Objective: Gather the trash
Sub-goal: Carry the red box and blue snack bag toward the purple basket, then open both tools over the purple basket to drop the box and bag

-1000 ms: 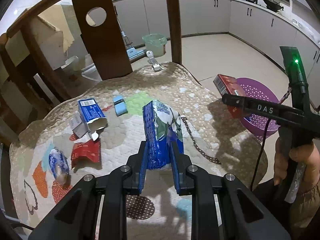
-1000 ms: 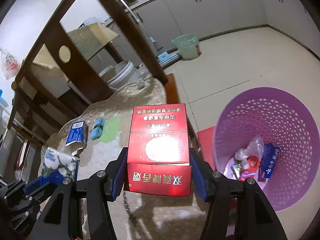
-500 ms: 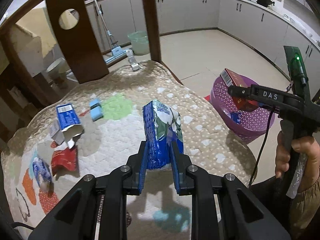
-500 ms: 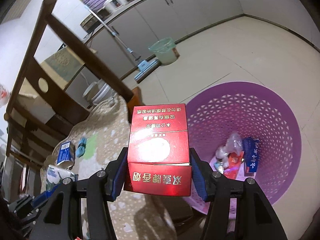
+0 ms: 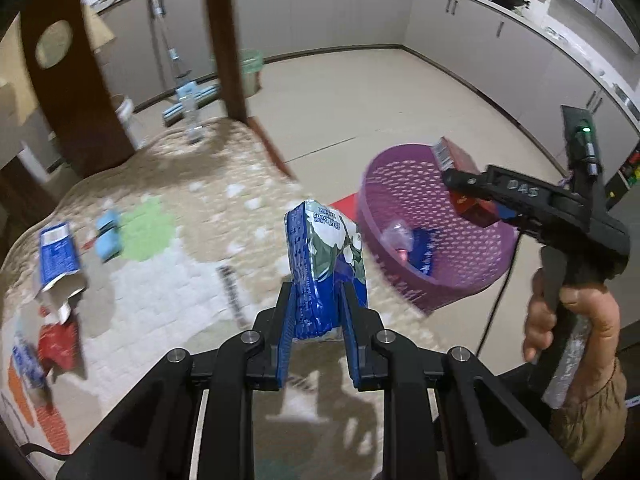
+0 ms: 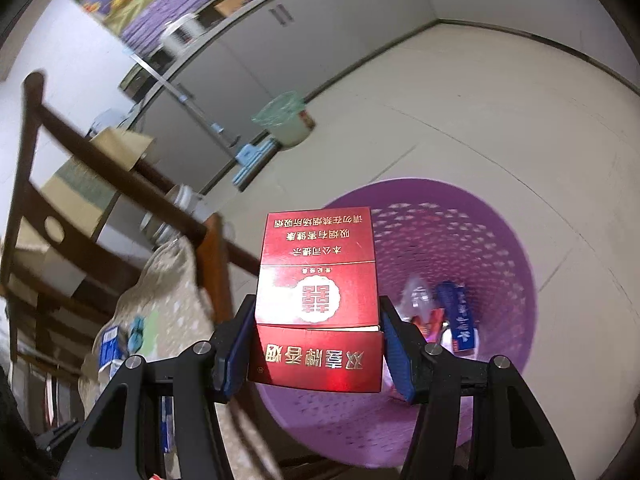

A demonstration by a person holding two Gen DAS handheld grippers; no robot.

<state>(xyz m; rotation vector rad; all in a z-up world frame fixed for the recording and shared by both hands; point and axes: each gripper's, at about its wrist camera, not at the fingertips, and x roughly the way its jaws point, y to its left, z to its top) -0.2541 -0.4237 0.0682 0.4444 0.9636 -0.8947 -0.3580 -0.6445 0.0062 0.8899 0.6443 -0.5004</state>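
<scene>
My left gripper is shut on a crumpled blue and white wrapper, held upright above the quilted cushion. My right gripper is shut on a red cigarette box, which hangs over the purple perforated basket. In the left wrist view the right gripper holds the red box over the far rim of the purple basket, a hand on its handle. The basket holds several pieces of trash, among them a blue packet and clear plastic.
On the cushion lie a torn blue carton, a small light-blue pack, a red wrapper and a blue wrapper. Dark wooden chair posts rise behind it. A green bucket and a mop stand on the tiled floor.
Both grippers have swung right toward the purple basket. The red box has gone from beside the basket to above it, and the right gripper has rolled. The wrapper now hangs nearer the cushion's edge.
</scene>
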